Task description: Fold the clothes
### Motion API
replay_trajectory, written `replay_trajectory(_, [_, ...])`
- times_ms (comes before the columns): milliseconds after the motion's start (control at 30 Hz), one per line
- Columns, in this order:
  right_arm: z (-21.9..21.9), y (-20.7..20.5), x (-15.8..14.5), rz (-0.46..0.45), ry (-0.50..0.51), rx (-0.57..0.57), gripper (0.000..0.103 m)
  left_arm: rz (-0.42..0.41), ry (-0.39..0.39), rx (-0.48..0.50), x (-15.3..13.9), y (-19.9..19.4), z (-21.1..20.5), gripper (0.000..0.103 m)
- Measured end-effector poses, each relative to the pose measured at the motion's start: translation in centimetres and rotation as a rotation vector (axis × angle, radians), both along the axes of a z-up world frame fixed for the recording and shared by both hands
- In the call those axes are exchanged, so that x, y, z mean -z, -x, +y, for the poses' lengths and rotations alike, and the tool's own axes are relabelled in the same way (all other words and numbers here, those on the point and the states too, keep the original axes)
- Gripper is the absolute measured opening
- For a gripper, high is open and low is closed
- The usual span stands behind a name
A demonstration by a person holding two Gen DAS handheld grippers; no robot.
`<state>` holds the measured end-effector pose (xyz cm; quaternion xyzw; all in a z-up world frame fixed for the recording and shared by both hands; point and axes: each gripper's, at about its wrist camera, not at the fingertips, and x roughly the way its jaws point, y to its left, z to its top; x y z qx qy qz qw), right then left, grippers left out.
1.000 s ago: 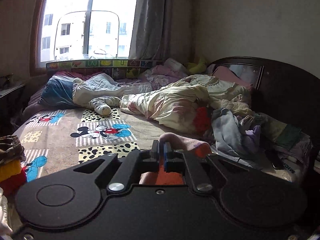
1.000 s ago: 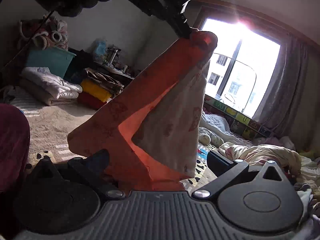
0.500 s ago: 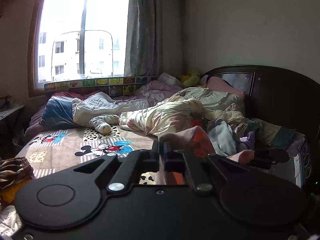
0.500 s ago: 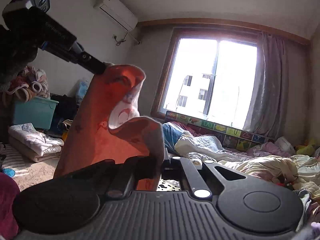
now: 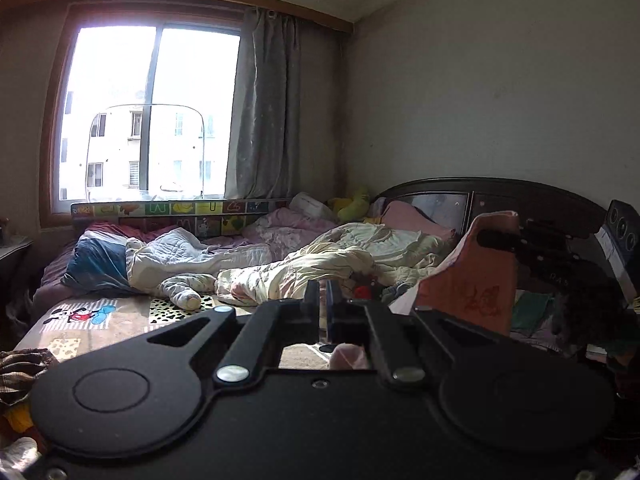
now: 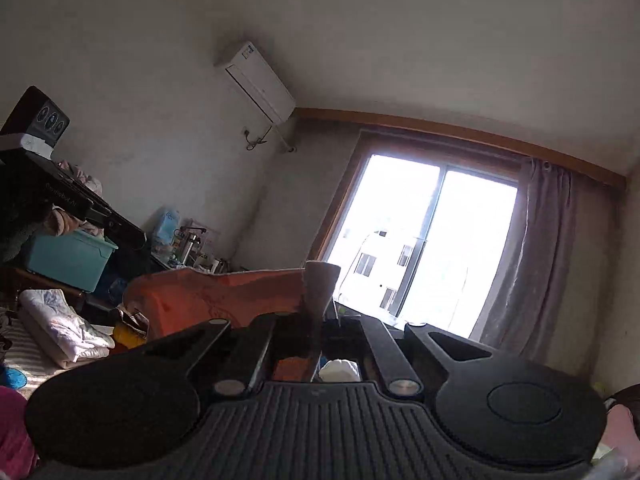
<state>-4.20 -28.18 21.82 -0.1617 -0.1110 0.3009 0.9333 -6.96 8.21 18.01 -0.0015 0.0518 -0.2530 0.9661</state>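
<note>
Bed [image 5: 120,320] takes up most of the left wrist view, with a cartoon-mouse sheet and a messy heap of a pale yellow quilt [image 5: 320,272] and a white quilted blanket [image 5: 180,264] piled toward the far side under the window [image 5: 148,120]. A grey curtain [image 5: 264,112] hangs at the window's right, and a dark headboard [image 5: 500,200] sits far right.

The orange cloth [image 6: 224,296] is up in the air, stretched between both tools. In the right wrist view it runs from near centre off to the left, and a pale edge of it sticks up between the tips of the right gripper [image 6: 322,308], whose jaws are clamped tight on it. In the left wrist view the same cloth [image 5: 468,288] hangs on the right side, pinched at its top by the other tool.

The left gripper [image 5: 322,300] has its jaws nearly together, only a thin slit between them. A bit of pink cloth shows below them, but I honestly can't tell if the tips are pinching it.

Smaller stuff in the right wrist view: an air conditioner [image 6: 260,80] high on the wall, a teal bin [image 6: 68,256] far left, and a folded white blanket [image 6: 60,328] near left.
</note>
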Motion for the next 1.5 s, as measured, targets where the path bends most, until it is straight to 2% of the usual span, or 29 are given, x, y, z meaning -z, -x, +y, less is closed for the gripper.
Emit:
replay_trajectory(100, [-0.8, 0.9, 3.7, 0.090, 0.016, -0.012, 0.005, 0.021, -0.031, 0.043, 2.2, 1.8, -1.0, 0.002])
replay_trajectory(200, [-0.2, -0.6, 7.4, 0.202, 0.043, 0.001, 0.004, 0.101, -0.082, 0.066, 5.7, 1.1, -2.9, 0.002])
replay_trajectory(233, [0.2, -1.2, 8.6, 0.244, 0.038, 0.012, 0.005, 0.143, -0.095, 0.069, 7.3, 0.6, -3.8, 0.017])
replay_trajectory(267, [0.3, -1.7, 9.4, 0.275, 0.031, 0.018, 0.004, 0.186, -0.108, 0.072, 8.8, 0.1, -4.7, 0.053])
replay_trajectory(300, [0.5, -1.9, 9.9, 0.294, 0.022, 0.024, 0.005, 0.221, -0.126, 0.076, 10.2, -0.3, -5.6, 0.069])
replay_trajectory(333, [0.6, -1.9, 10.1, 0.302, 0.018, 0.030, 0.005, 0.205, -0.182, 0.083, 11.3, 0.1, -6.6, 0.078])
replay_trajectory(633, [1.9, -2.2, 9.4, 0.327, 0.007, 0.020, 0.005, 0.049, -0.686, 0.143, 20.9, 3.5, -16.2, 0.078])
replay_trajectory(667, [2.1, -2.5, 9.1, 0.329, 0.006, 0.011, 0.005, 0.027, -0.745, 0.146, 22.1, 3.9, -17.1, 0.077])
replay_trajectory(700, [2.2, -2.5, 8.7, 0.328, 0.006, 0.003, 0.005, -0.030, -0.826, 0.125, 23.7, 4.5, -17.2, 0.077])
replay_trajectory(800, [2.7, -2.4, 7.4, 0.317, 0.009, -0.034, 0.005, -0.201, -1.002, 0.065, 27.1, 4.7, -18.6, 0.063])
replay_trajectory(833, [2.8, -2.2, 6.9, 0.309, 0.011, -0.048, 0.005, -0.233, -1.044, 0.044, 28.0, 3.8, -18.8, 0.053])
replay_trajectory(867, [3.0, -1.8, 6.4, 0.300, 0.014, -0.061, 0.005, -0.261, -1.080, 0.024, 28.8, 2.9, -19.0, 0.048])
replay_trajectory(967, [3.3, -0.8, 4.6, 0.284, 0.009, -0.099, 0.005, -0.272, -1.050, 0.010, 29.2, 1.4, -19.1, 0.049])
replay_trajectory(1133, [3.8, 0.5, 1.9, 0.272, -0.003, -0.148, 0.005, -0.505, -1.038, -0.164, 29.5, 1.6, -19.4, 0.050])
replay_trajectory(1233, [3.9, 1.3, 0.7, 0.263, -0.013, -0.169, 0.005, -0.614, -1.059, -0.260, 29.4, 1.2, -19.3, 0.055])
replay_trajectory(1267, [4.0, 1.6, 0.3, 0.252, -0.011, -0.170, 0.005, -0.647, -1.072, -0.287, 29.3, 1.0, -19.1, 0.060])
replay_trajectory(1400, [3.8, 2.1, -1.4, 0.227, -0.023, -0.172, 0.005, -0.705, -1.082, -0.289, 28.7, 1.2, -18.1, 0.061])
replay_trajectory(1500, [3.9, 2.5, -2.9, 0.194, -0.011, -0.177, 0.005, -0.760, -1.130, -0.285, 28.9, 1.7, -17.6, 0.065])
